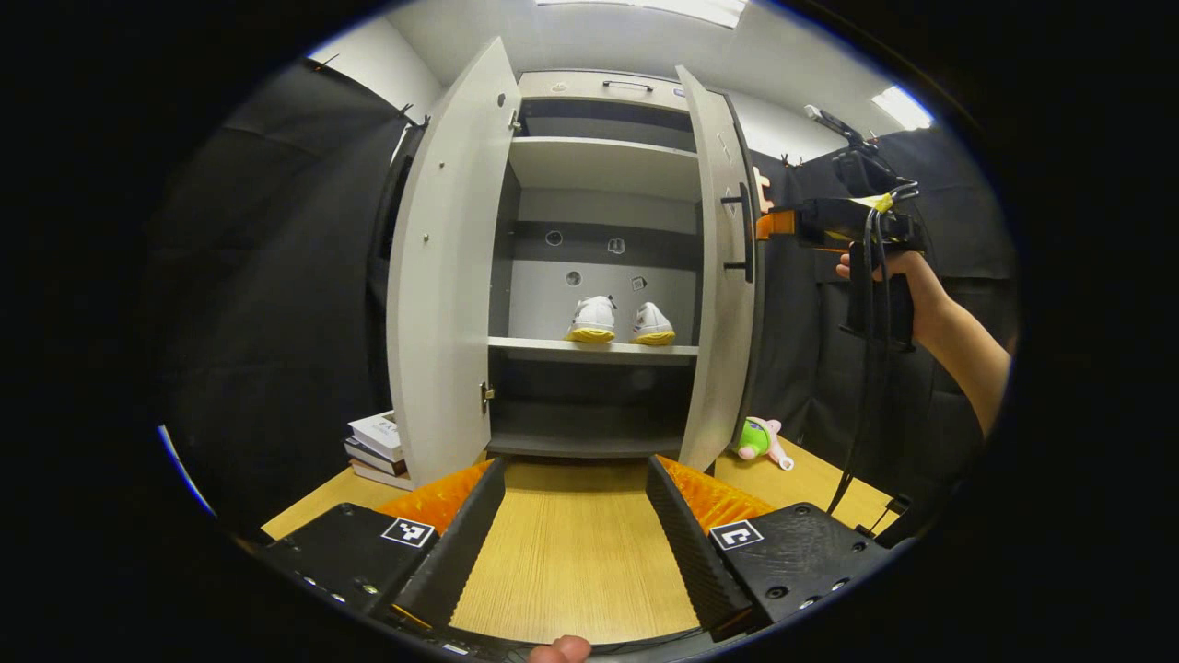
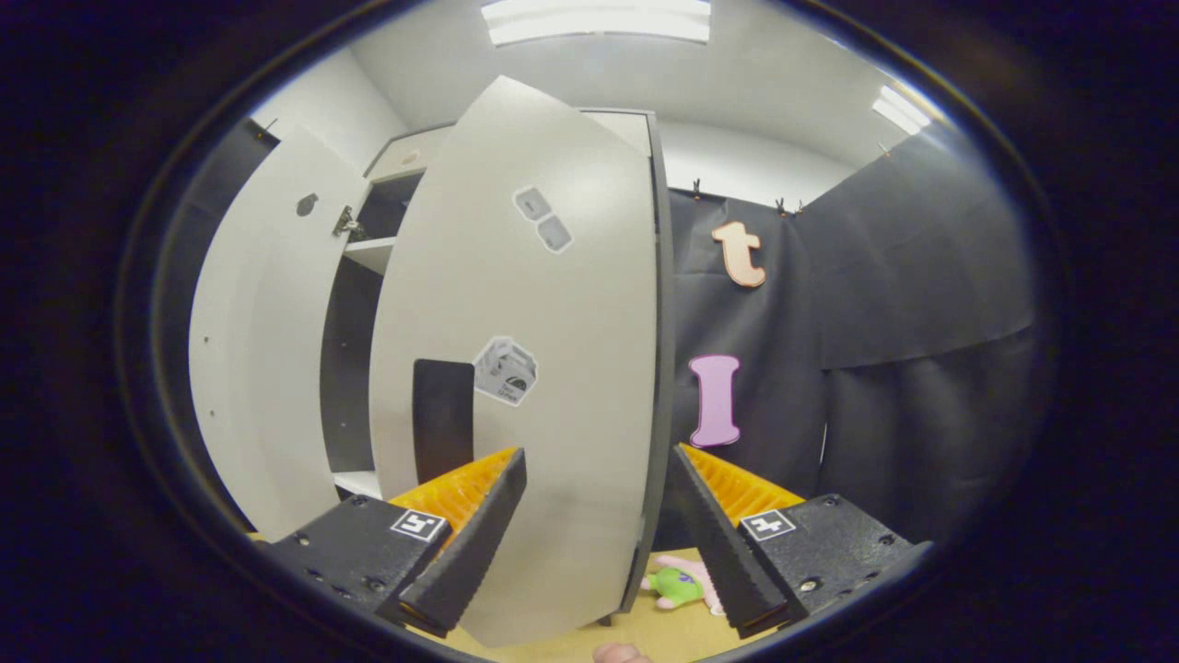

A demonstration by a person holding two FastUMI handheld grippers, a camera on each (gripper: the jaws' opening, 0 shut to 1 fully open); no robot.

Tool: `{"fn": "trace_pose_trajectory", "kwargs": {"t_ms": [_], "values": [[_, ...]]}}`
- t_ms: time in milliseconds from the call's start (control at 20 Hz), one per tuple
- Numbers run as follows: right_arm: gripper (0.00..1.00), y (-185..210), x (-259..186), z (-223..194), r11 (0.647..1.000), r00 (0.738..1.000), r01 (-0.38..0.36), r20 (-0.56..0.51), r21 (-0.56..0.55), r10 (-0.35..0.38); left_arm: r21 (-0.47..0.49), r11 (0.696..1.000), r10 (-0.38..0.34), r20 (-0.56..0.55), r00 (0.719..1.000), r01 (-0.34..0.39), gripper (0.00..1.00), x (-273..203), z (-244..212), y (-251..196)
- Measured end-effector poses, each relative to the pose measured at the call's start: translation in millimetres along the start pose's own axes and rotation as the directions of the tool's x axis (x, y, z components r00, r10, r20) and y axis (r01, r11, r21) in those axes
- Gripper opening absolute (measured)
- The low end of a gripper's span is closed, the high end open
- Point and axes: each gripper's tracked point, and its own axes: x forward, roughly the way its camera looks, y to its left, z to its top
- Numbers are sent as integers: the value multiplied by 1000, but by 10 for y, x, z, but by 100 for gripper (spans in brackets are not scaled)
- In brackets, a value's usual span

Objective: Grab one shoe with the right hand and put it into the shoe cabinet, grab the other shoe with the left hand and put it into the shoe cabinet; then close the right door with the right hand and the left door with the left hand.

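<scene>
Two white shoes with yellow soles, one (image 1: 592, 319) beside the other (image 1: 652, 325), stand heels-out on the middle shelf of the grey shoe cabinet (image 1: 603, 166). Both doors hang open: the left door (image 1: 447, 276) and the right door (image 1: 721, 276). My left gripper (image 1: 576, 529) is open, low over the wooden table in front of the cabinet, holding nothing. A hand holds my right gripper (image 1: 769, 221) up at the right door's outer edge near its black handle (image 1: 744, 232). In the right gripper view my right gripper (image 2: 599, 516) is open, its fingers straddling the right door (image 2: 543, 368).
A stack of books (image 1: 378, 448) lies on the table (image 1: 571, 552) left of the cabinet. A green and pink plush toy (image 1: 760, 439) lies to its right, also seen as the toy (image 2: 677, 583) below the door. Black cloth walls close in both sides.
</scene>
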Motion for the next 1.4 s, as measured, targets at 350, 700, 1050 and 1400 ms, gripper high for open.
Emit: {"fn": "trace_pose_trajectory", "kwargs": {"t_ms": [350, 700, 1050, 1400], "values": [[98, 177, -781, -416, 998, 998, -63, -16, 25, 64, 7, 988, 155, 12, 988, -155, 93, -58, 60, 675], [98, 378, -1461, -1133, 997, 992, -80, -97, 10, 81, 24, 912, 404, 127, 906, -410, 93, 22, 702, 2046], [99, 433, -1546, -1234, 994, 985, -105, -138, 17, 106, -25, 931, 361, 200, 911, -364, 93, 729, 1698, 2509], [100, 264, -1573, -1280, 997, 986, -67, -148, 32, 71, -31, 943, 331, 221, 917, -333, 91, 933, 1946, 2496]]}}
